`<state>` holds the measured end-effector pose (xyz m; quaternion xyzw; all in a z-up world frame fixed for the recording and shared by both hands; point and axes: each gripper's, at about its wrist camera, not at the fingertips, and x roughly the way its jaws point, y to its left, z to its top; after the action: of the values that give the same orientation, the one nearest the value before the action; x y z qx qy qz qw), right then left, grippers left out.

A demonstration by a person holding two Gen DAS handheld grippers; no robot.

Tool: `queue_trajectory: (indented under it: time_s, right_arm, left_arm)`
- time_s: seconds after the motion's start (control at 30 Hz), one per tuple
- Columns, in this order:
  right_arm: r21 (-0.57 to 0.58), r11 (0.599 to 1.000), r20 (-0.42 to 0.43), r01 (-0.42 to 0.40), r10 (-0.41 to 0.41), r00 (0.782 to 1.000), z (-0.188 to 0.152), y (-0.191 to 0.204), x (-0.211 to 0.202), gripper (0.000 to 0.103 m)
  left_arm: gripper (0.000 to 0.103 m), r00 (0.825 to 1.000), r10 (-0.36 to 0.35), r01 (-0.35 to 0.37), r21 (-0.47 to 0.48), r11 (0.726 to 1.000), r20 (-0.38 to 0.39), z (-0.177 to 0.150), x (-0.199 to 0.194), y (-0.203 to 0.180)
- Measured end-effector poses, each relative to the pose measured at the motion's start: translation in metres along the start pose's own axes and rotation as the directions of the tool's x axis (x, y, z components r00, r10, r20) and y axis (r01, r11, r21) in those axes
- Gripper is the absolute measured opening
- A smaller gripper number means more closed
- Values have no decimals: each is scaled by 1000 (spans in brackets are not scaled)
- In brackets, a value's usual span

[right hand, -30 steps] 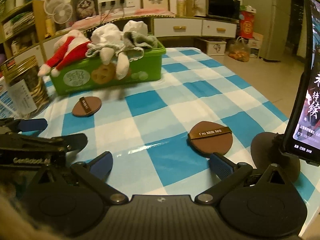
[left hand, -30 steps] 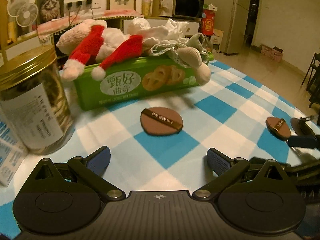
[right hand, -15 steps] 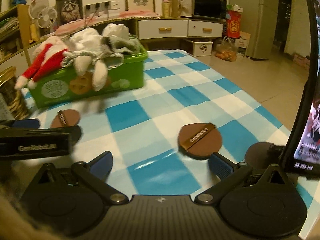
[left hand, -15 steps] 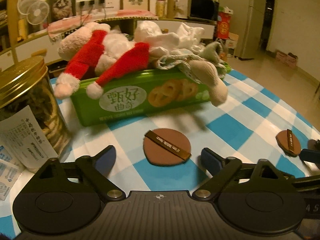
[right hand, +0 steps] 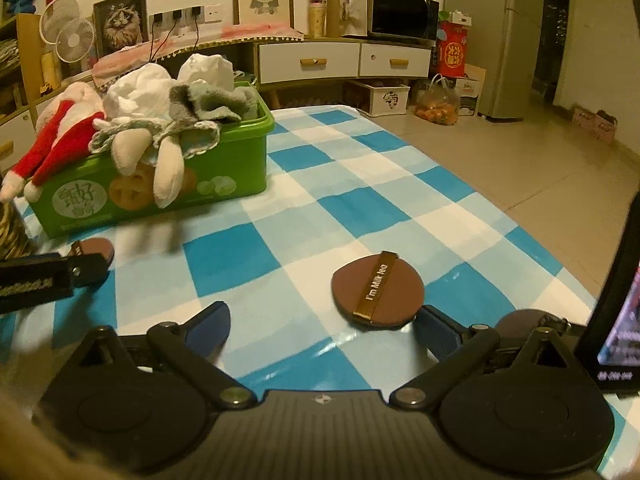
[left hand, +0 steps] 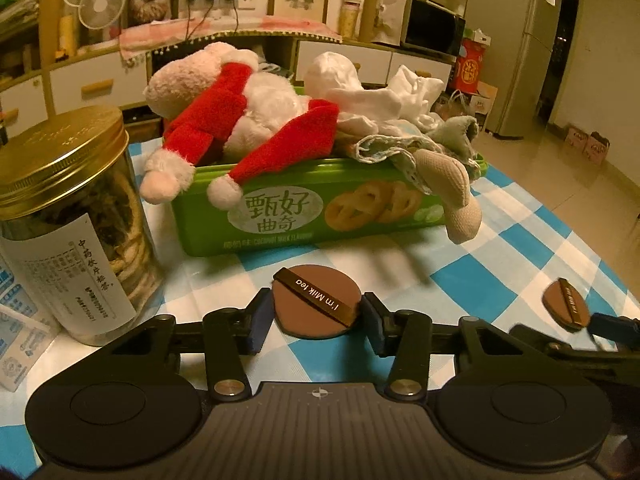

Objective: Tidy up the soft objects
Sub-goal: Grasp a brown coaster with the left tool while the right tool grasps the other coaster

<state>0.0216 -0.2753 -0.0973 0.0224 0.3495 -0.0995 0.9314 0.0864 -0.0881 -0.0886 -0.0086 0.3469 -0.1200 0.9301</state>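
Note:
A brown round puff with an "I'm Milk tea" strap lies on the checked tablecloth. It sits between the fingers of my left gripper, whose jaws are closing, and both pads touch its edges. A second brown puff lies just ahead of the right fingertip of my right gripper. That gripper's jaws are wide and closing slightly, with nothing gripped. Behind stands a green biscuit tin heaped with a red-and-white plush toy, white cloths and socks. The left gripper and the tin also show in the right wrist view.
A glass jar with a gold lid stands close on the left, with paper packets beside it. A phone on a stand rises right of my right gripper. The table's edge runs along the right, with floor beyond.
My left gripper moved forward over the puff and its jaws narrowed from wide apart to touching it. My right gripper slid closer to the second puff, its jaws barely narrower.

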Motion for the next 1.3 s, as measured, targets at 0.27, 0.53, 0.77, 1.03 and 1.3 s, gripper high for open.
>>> queue_trajectory:
  time_s: [0.27,0.53,0.77,1.03,1.3]
  right_arm:
    - [-63,994,16,-91,92,996,10,3,13,59]
    - [-177,946,-7,-273,276,961,14,13,16,58]
    - [-192,938,-29,-289,289,957,9,37,-1,55]
    - [-226,950,25,-214,225,974,9,49,-11,57]
    - [-188,969,19,-162,169,986,20,27,8,56]
  left_arm:
    - [48,1000,-17,17,-10,1000,-26,0,-5,1]
    - [48,998,-32,31,-13,999,-51,-2,-11,0]
    - [48,998,-34,32,-21,999,-61,-3,-14,5]
    - [48,997,-34,30,-52,998,-66,-4,-19,15]
    - [48,997,-25,21,-47,999,-72,-5,-20,15]
